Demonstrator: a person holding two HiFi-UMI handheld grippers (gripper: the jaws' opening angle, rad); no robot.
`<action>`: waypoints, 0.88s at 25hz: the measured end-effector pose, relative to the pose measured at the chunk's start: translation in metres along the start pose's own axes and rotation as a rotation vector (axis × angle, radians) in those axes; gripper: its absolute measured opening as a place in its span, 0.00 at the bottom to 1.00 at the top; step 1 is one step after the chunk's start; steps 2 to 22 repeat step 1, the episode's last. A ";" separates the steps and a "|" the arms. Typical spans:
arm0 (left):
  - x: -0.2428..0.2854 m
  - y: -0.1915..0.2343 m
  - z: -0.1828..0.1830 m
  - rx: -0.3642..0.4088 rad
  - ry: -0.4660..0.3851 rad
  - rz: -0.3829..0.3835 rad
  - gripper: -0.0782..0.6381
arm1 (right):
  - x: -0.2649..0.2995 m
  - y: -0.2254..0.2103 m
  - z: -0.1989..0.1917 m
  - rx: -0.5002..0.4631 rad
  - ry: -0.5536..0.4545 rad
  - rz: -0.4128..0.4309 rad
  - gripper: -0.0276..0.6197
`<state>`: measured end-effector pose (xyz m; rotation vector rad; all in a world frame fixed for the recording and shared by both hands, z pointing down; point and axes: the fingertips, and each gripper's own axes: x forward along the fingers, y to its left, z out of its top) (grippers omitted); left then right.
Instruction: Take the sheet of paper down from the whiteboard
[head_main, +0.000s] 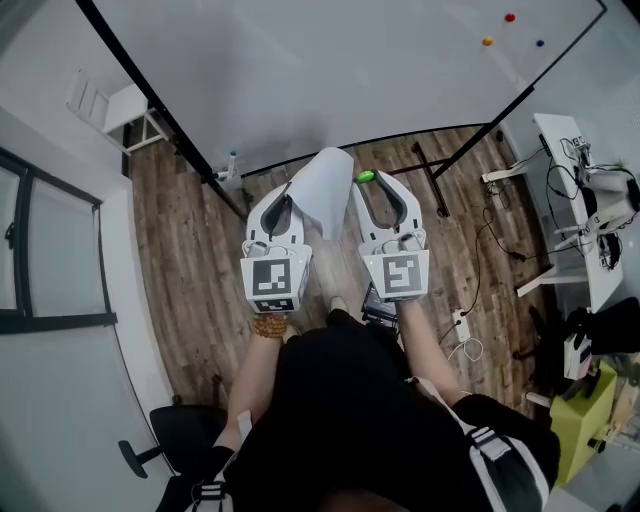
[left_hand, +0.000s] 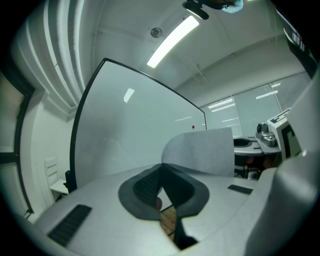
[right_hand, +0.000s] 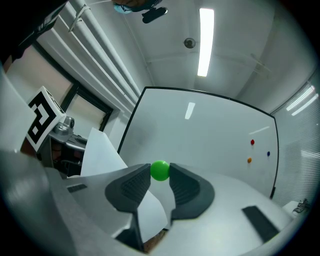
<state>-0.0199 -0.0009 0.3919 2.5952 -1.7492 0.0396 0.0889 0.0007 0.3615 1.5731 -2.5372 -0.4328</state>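
Status at that frame: both claws were level in front of the whiteboard, side by side over the wood floor. Left claw was clamped flat on the sheet of paper, pads together with only the sheet's lower edge between them. From the pinch the sheet stood up and curled over toward my right side, ending between the two claws in the head view. It was in the air in front of the board. I couldn't tell whether its far edge touched the board face. Right claw was set narrow, its tips pressed on either side of a green ball magnet, which sat right at the end of the pads. Part of the sheet also showed under and left of the right claw's jaws in the right gripper view. Three more magnets were on the board, well away from the sheet toward its far right corner: red magnet, orange magnet, blue magnet. A white desk with gear on it stood off to the right.
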 end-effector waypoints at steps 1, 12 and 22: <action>0.002 -0.002 0.002 0.001 -0.003 0.000 0.12 | -0.001 -0.003 -0.001 -0.001 0.002 -0.001 0.22; 0.002 -0.002 0.002 0.001 -0.003 0.000 0.12 | -0.001 -0.003 -0.001 -0.001 0.002 -0.001 0.22; 0.002 -0.002 0.002 0.001 -0.003 0.000 0.12 | -0.001 -0.003 -0.001 -0.001 0.002 -0.001 0.22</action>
